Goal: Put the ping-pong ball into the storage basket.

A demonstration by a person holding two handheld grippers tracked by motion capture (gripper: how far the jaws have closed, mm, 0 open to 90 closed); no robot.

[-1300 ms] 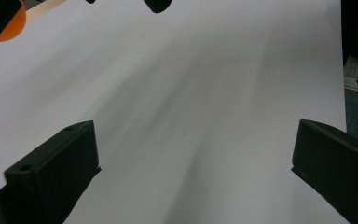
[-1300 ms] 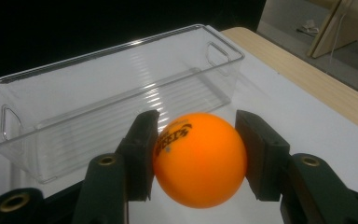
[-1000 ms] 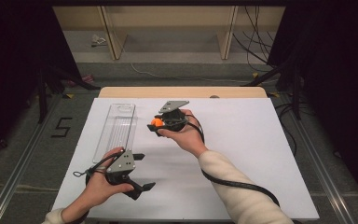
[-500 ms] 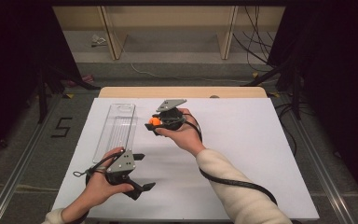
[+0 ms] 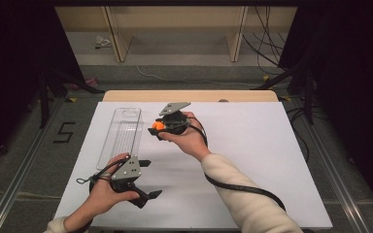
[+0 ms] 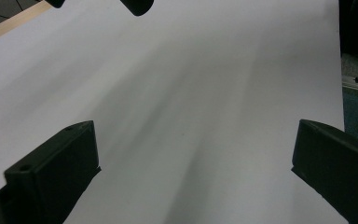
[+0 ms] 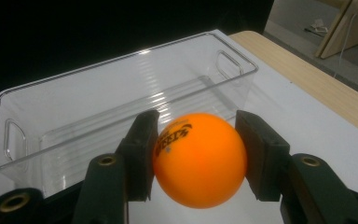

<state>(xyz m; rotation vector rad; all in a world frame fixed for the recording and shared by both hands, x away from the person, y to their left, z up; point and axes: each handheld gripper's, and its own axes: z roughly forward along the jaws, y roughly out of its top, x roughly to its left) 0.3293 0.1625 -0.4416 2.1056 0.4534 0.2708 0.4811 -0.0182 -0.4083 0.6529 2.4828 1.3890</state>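
An orange ball (image 7: 199, 158) with black print sits between the pads of my right gripper (image 7: 198, 154), which is shut on it. In the high view the ball (image 5: 158, 125) and right gripper (image 5: 159, 129) hang just right of a clear plastic bin (image 5: 121, 137), a long empty box lying on the white table sheet (image 5: 252, 145). The right gripper view shows the bin (image 7: 121, 93) close ahead of the ball. My left gripper (image 5: 148, 182) rests near the table's front left, jaws wide open over bare sheet (image 6: 177, 93), its fingers (image 6: 56, 163) holding nothing.
A wooden strip (image 5: 189, 95) edges the far side of the table. Beyond it stand wooden legs (image 5: 114, 34) and cables (image 5: 267, 29) on the floor. A number mark (image 5: 64, 132) lies on the floor at left. A metal rail (image 5: 19, 179) runs along the left side.
The right gripper with the ball has drifted slightly left toward the bin. The left gripper has stayed where it was.
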